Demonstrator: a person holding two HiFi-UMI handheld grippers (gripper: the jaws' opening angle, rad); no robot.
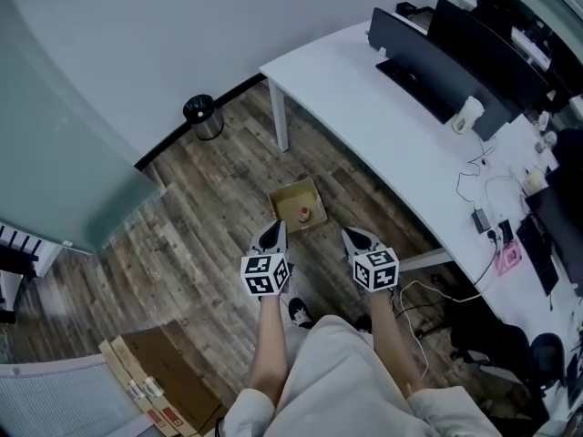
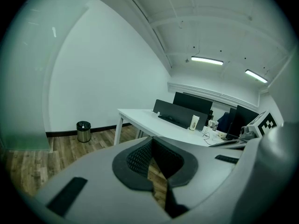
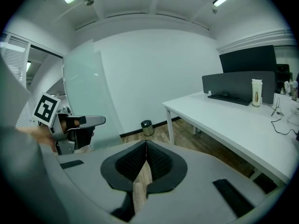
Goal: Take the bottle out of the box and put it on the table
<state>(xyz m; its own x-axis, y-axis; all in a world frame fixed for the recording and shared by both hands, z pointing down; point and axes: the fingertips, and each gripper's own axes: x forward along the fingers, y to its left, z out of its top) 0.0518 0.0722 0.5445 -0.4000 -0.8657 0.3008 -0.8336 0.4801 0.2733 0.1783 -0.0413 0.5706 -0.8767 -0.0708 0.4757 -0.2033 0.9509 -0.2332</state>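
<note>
Bottle [image 1: 303,214] in box [image 1: 290,197], untouched; left gripper [image 1: 273,232], right gripper [image 1: 353,237] near box, fingers closed, empty; lift, counter [image 1: 364,107] placement remain.

Bottle [image 1: 303,214] in box [image 1: 286,195] on floor [image 1: 209,235] beside table [image 1: 364,126].

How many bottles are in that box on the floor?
1. One bottle with a red top stands in the open box on the floor. I see nothing else inside, but the box looks small from up here, so something could be hidden.

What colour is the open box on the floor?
Plain brown cardboard box, seen best in the head view.
</note>
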